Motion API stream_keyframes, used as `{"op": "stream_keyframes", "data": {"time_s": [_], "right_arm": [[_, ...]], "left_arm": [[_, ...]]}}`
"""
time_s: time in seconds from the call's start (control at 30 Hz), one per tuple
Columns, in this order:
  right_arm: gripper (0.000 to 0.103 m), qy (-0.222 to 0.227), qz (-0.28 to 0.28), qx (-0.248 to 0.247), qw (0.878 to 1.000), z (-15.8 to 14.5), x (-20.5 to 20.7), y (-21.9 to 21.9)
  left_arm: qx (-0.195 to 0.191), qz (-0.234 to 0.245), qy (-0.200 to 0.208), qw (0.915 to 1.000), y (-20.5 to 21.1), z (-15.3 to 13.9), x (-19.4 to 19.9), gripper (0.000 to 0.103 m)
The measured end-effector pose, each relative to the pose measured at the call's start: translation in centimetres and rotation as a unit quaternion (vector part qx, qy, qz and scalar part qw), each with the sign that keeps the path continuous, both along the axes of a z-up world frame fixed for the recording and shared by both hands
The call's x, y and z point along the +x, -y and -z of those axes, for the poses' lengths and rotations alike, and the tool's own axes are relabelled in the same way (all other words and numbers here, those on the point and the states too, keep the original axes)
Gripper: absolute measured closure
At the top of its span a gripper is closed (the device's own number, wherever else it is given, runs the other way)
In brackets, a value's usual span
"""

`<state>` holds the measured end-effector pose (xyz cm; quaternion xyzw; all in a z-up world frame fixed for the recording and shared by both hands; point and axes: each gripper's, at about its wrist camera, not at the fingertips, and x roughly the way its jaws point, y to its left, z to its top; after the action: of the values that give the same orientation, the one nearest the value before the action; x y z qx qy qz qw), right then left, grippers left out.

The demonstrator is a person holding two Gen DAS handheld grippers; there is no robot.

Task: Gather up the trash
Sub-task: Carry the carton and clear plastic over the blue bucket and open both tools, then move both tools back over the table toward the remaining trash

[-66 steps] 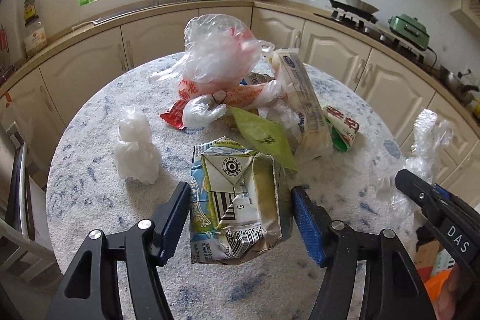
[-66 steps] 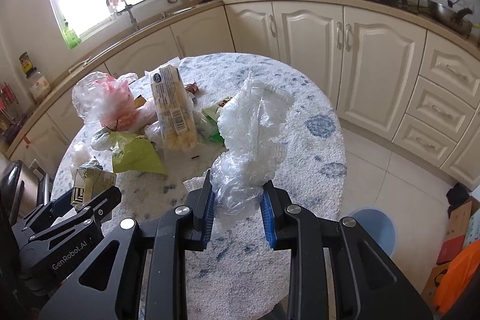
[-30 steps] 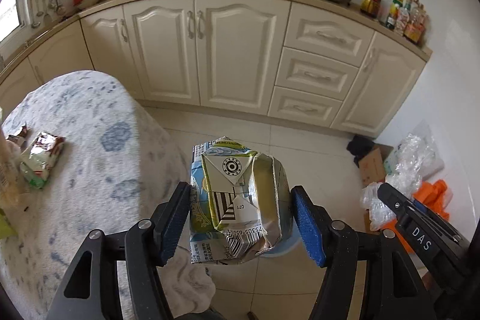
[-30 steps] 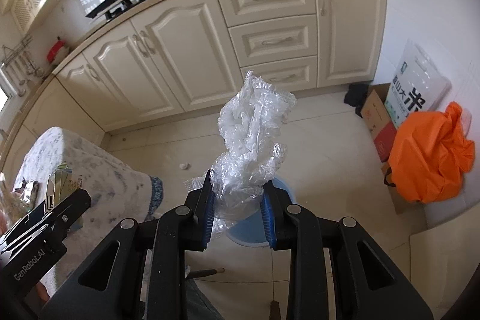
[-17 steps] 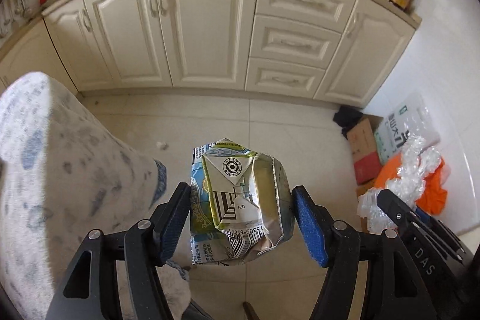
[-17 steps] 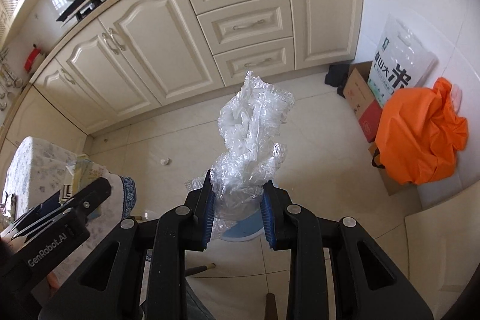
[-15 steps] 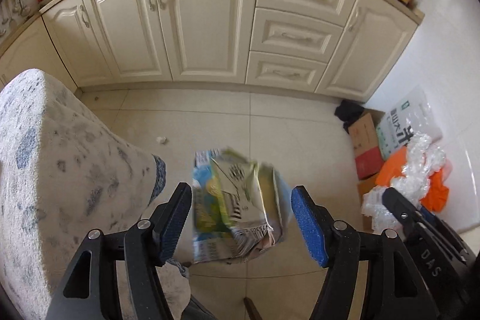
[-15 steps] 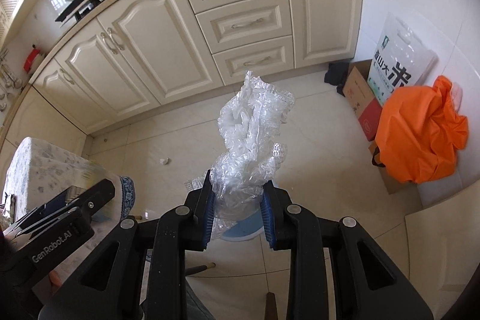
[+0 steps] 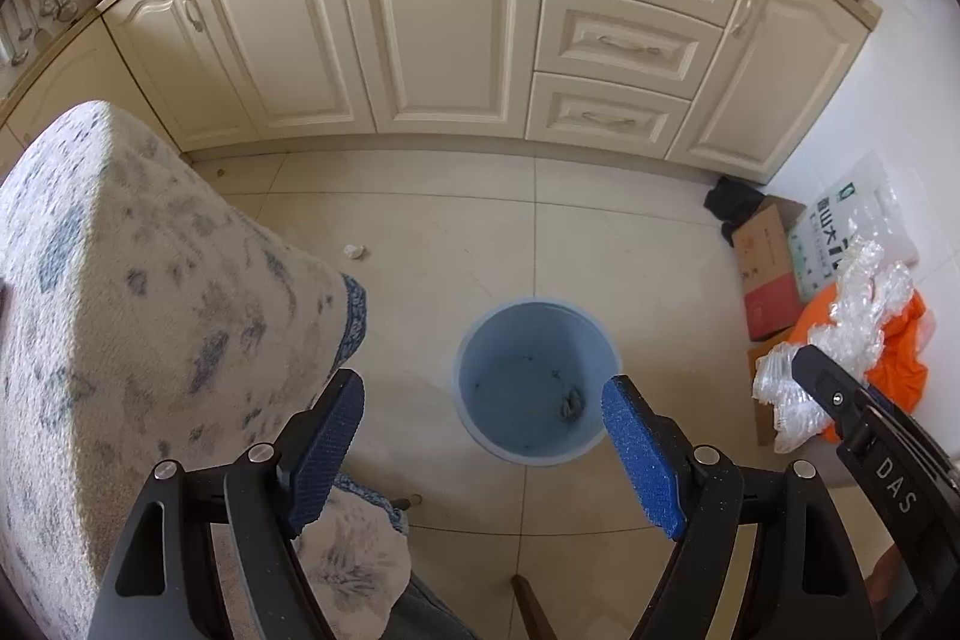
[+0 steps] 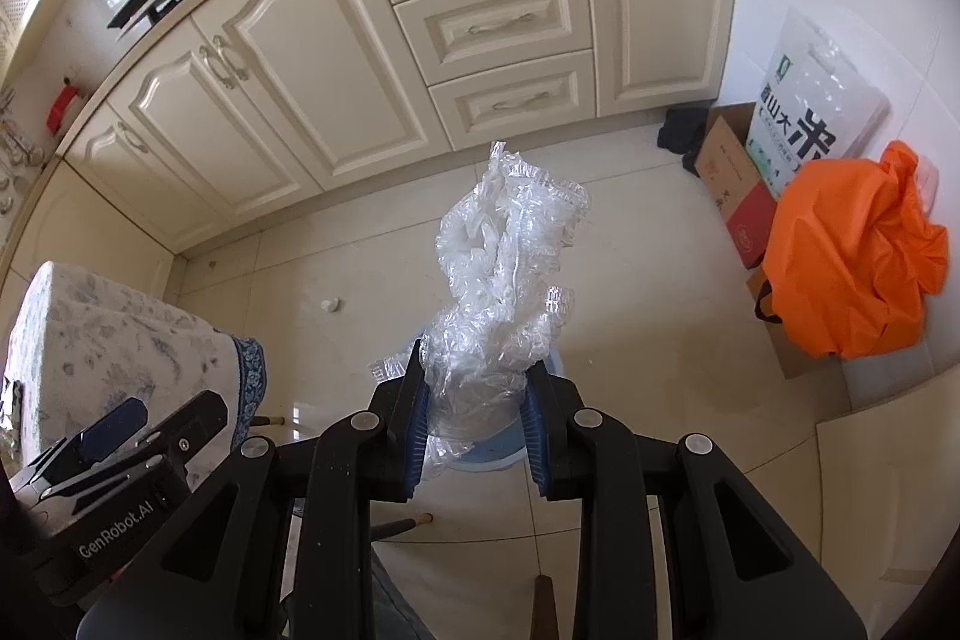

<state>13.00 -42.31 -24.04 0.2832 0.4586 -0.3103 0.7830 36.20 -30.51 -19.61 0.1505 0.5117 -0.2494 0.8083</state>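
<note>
**A:** The left claw (image 9: 483, 436) is spread wide with nothing between its blue pads (image 9: 642, 451). Half a second ago the crushed drink carton was blurring out of it, and a moment before that it sat pinched there. So that was the drop?

**B:** I read it so. The claw hangs right above the blue bin (image 9: 536, 381) on the floor, pointing down into it. In the left wrist view the bin looks nearly bare, with only a small greyish scrap and some specks at the bottom; I can't make out the carton, so whether it landed inside is not something I can confirm.

**A:** And the other side?

**B:** The right claw (image 10: 477, 409) is clamped on the crumpled clear plastic wrap (image 10: 504, 280), exactly as in the earlier views. The wrap stands up from the pads, and a sliver of the bin's rim shows just beneath it, so this claw is also over or close to the bin.

**A:** What does it mean for the job?

**B:** One piece released, one ready to go; opening the right claw looks like the natural next step. The table (image 9: 120, 292) sits at the left edge, beside the bin, and more trash was on it two seconds back.
</note>
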Motion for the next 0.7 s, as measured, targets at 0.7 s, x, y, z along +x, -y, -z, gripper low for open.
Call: {"op": "stream_keyframes", "data": {"time_s": [0.7], "right_arm": [[0.040,0.010,-0.032,0.005,0.999,-0.4,2.9,-2.0]], "left_arm": [[0.017,-0.022,0.005,0.9996,-2.0,-0.2,-3.3,0.025]]}}
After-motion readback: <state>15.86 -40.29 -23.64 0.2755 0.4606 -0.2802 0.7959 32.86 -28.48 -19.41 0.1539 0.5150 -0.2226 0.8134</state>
